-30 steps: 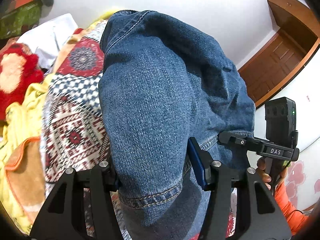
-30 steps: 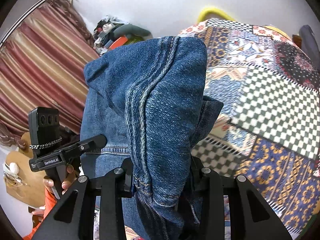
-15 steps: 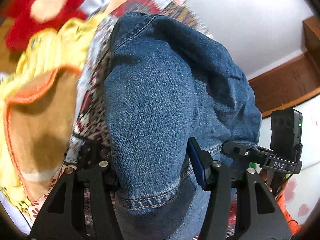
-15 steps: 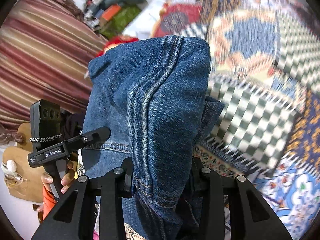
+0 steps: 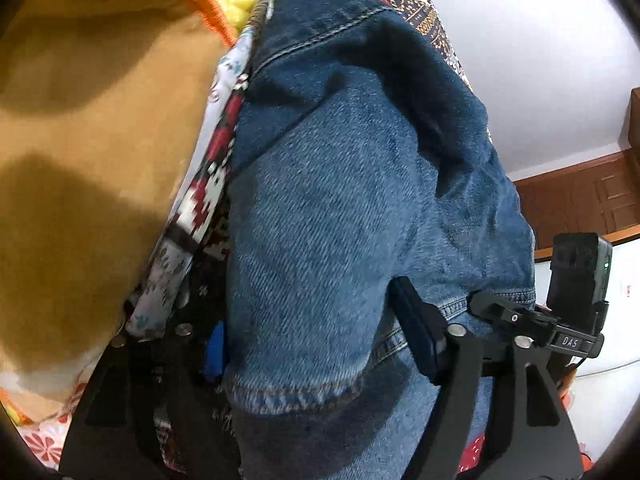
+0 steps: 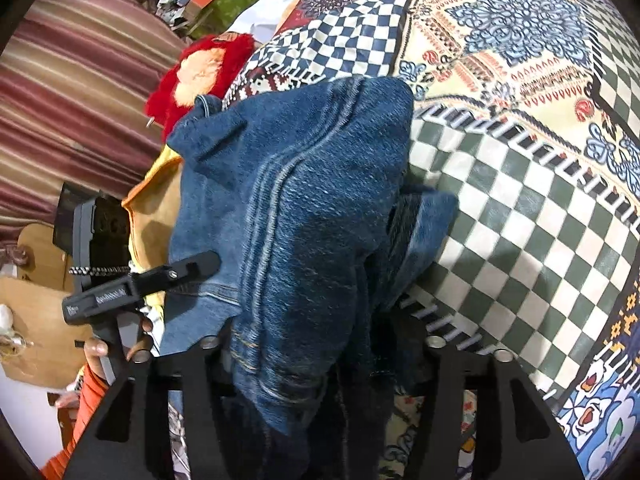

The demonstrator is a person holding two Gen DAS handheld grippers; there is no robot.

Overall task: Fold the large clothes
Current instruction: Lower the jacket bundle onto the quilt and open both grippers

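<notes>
Now your left gripper (image 5: pixel 316 344) and your right gripper (image 6: pixel 320 344) both sit much lower over the patchwork bedspread (image 6: pixel 520 184) than a second ago: the white wall that filled the top of both views then has almost gone, and the cloth of the bed fills the right wrist view.

The denim jeans (image 5: pixel 340 220) still bulge up between the fingers of each gripper, a hemmed edge lying across the left one and a seamed fold (image 6: pixel 288 208) across the right. Both sets of jaws are opening. In the left view the blue pad on the right finger (image 5: pixel 416 332) stands off from the denim more than it did, and the other blue pad shows at the left with a dark gap beside the cloth, so you no longer pinch it there. In the right view the fingers have spread too, with the denim loose between them.

An orange-brown blanket (image 5: pixel 100 140) now fills the left side of the left view, just beside the jeans. A red plush toy (image 6: pixel 196 76) lies beyond the denim in the right view.
</notes>
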